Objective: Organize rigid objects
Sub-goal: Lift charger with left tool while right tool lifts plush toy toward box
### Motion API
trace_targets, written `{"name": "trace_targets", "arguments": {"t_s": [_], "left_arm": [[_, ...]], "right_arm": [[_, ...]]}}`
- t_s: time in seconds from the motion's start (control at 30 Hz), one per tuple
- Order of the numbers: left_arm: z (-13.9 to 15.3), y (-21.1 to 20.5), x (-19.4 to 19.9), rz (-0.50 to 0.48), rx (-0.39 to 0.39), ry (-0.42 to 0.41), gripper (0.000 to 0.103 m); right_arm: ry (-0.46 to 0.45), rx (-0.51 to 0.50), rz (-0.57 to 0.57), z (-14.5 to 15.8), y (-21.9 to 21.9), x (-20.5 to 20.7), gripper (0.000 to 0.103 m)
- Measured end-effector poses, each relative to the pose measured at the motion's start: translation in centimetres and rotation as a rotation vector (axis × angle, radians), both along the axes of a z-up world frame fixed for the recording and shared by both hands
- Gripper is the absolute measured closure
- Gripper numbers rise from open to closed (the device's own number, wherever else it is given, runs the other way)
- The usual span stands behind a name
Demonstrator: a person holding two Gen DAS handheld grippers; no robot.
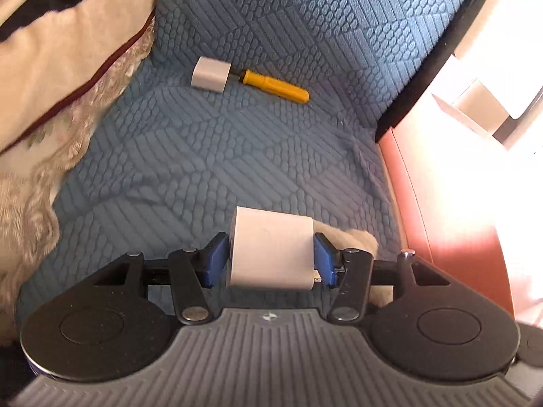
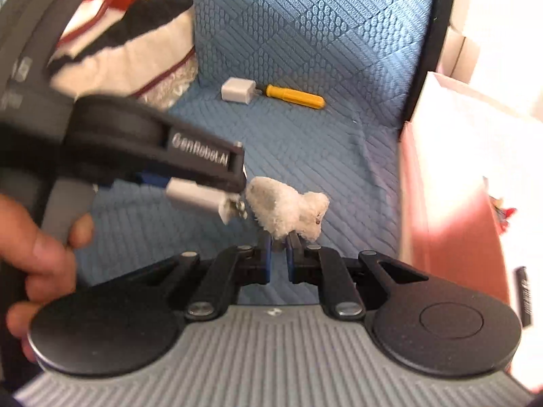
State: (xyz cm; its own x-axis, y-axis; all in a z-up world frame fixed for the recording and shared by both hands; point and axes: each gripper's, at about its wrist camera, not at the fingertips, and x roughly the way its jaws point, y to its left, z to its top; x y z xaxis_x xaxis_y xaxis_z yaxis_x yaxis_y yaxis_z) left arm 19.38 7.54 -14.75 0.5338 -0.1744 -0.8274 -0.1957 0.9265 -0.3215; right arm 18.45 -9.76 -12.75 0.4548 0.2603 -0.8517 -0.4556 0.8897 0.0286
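My left gripper (image 1: 271,266) is shut on a white charger block (image 1: 271,237), its blue pads pressing both sides. The right wrist view shows that left gripper (image 2: 217,186) from the side, with the held charger (image 2: 197,196) sticking out below it. My right gripper (image 2: 279,247) is shut on the lower edge of a small fluffy white plush toy (image 2: 288,207), which also peeks out behind the held charger (image 1: 353,240). Farther back on the seat lie a second white charger (image 1: 210,74) (image 2: 237,91) and a yellow-handled screwdriver (image 1: 275,85) (image 2: 294,96), tip to tip.
Everything is over a blue quilted sofa cover (image 1: 237,169). A cream cushion with dark and red stripes (image 1: 68,51) crowds the left. A pink-red box wall (image 1: 458,220) (image 2: 458,224) stands at the right in bright light. A person's hand (image 2: 37,254) grips the left gripper's handle.
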Motion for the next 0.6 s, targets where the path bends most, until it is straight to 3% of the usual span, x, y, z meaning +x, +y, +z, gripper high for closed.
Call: {"name": "trace_targets", "arguments": {"t_s": [0.23, 0.47, 0.6], "left_arm": [[-0.6, -0.9, -1.7, 0.001, -0.01, 0.045, 0.043], [-1.3, -0.2, -1.5, 0.046, -0.025, 0.058, 0.042], [-1.8, -0.2, -1.0, 0.037, -0.028, 0.082, 0.041]], "right_arm": [[0.041, 0.05, -0.077, 0.0, -1.6, -3.2, 0.09], [0.042, 0.024, -0.067, -1.2, -1.5, -3.4, 0.087], [0.024, -0.014, -0.081, -1.7, -1.1, -2.7, 0.061]]}}
